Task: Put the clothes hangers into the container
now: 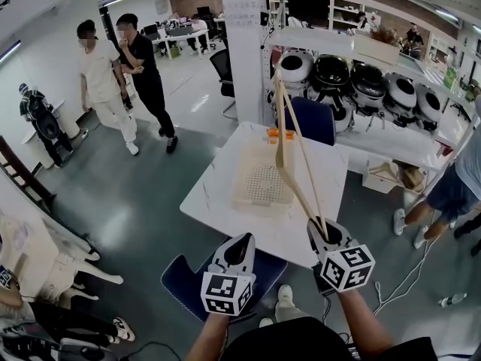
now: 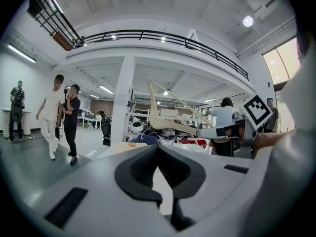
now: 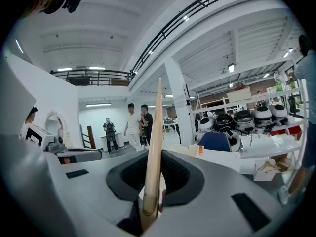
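i'm holding my right claw (image 1: 322,235) almost level at the desk's (image 1: 210,195) near edge, clamping a pale wooden hanger (image 1: 279,145) rising over the white container (image 1: 259,183); my left claw (image 1: 244,239) is hovering beside it, closed, empty.

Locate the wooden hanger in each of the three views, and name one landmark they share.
Head view: hanger right of centre, rising from the right tool.
Left gripper view: hanger centre-right, tilted, beyond the jaws.
Right gripper view: hanger upright at centre, clamped between the jaws.
Shared landmark: white pillar.
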### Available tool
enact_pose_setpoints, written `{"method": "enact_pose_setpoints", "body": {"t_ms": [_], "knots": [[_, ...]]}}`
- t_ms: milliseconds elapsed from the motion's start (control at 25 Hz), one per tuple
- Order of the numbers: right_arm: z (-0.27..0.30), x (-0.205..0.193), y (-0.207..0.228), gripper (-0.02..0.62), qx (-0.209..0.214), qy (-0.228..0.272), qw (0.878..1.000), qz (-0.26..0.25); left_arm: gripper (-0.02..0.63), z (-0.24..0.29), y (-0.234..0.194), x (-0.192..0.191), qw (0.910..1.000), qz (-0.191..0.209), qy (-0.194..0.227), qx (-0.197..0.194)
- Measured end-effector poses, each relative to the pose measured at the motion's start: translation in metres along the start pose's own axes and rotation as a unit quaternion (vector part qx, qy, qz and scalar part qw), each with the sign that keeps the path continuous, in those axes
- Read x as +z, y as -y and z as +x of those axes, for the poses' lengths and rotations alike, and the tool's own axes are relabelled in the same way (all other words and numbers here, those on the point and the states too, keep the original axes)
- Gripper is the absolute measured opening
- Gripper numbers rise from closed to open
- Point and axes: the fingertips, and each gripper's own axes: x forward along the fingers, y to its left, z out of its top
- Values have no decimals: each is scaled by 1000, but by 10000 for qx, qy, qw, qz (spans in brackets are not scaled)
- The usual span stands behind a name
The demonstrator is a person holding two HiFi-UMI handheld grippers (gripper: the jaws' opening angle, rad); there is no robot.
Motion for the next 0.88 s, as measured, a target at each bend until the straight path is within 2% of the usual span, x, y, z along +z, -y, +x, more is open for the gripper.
{"method": "enact_pose_setpoints", "body": {"t_ms": [440, 880], "knots": [[44, 14, 35, 66, 57, -78, 9999, -29, 5, 55, -12, 7, 10000, 2, -58, -6], [85, 27, 55, 66, 314, -135, 9994, -25, 5, 90, -27, 19, 9997, -14, -69, 228]]}}
